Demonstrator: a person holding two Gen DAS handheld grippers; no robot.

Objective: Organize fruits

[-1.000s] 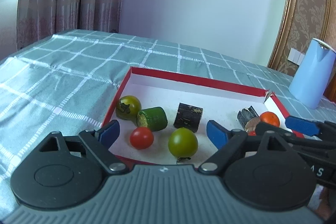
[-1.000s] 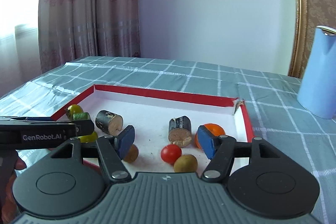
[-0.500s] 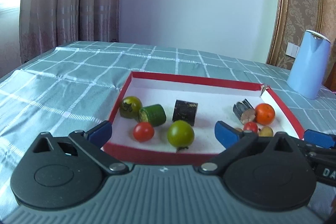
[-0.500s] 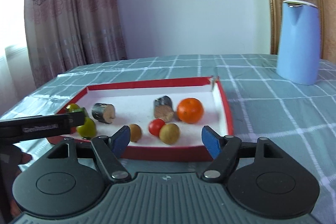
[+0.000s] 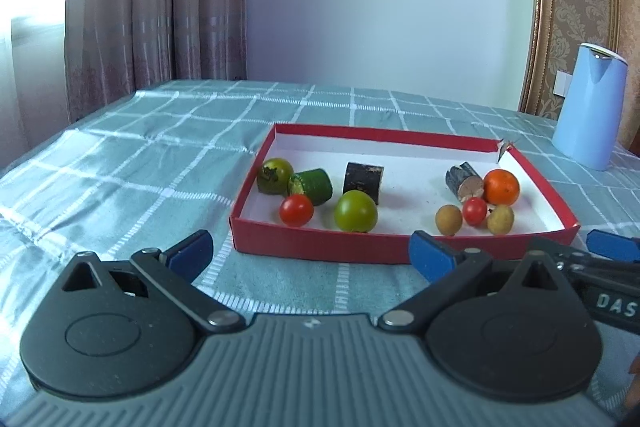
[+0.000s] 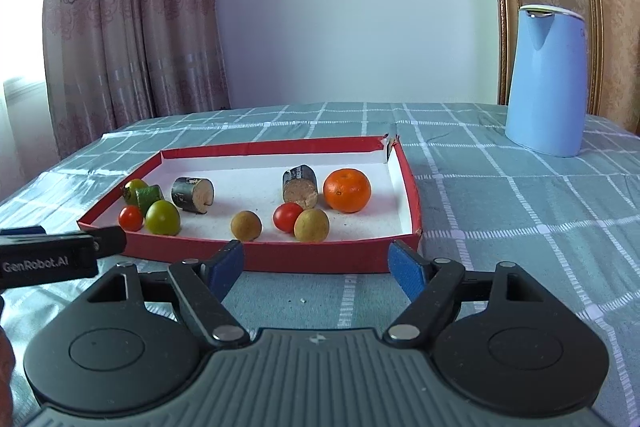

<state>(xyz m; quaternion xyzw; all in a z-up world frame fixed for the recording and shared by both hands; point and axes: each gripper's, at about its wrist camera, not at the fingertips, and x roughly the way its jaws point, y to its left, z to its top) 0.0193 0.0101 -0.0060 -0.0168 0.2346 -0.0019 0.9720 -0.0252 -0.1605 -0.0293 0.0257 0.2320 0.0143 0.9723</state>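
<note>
Both of your grippers hang just in front of the red tray's (image 5: 328, 247) near wall, over the checked cloth on the counter (image 5: 120, 179), and neither holds anything. The left gripper (image 5: 310, 253) has its fingers spread as wide as they go, with only cloth between them; the right gripper (image 6: 316, 263) has its fingers opening and likewise empty. All the fruit sits inside the tray: a dark green tomato (image 5: 274, 174), a green cucumber piece (image 5: 312, 185), a red cherry tomato (image 5: 296, 209) and a green tomato (image 5: 355, 211) toward the left end, a dark log piece (image 5: 363, 178) near the middle, and on the right an orange (image 6: 346, 190), a second log piece (image 6: 301, 185), another cherry tomato (image 6: 287, 217) and two small tan fruits (image 6: 311, 225), (image 6: 245, 225). The grouping looks largely done, so judge whether anything needs moving. If you go back in, lift over the tray wall rather than nudging it, since the light tray will probably slide. Round fruit will likely roll, so come down centred over it and close gently. Keep the right gripper clear of the blue kettle (image 6: 546, 83).
</note>
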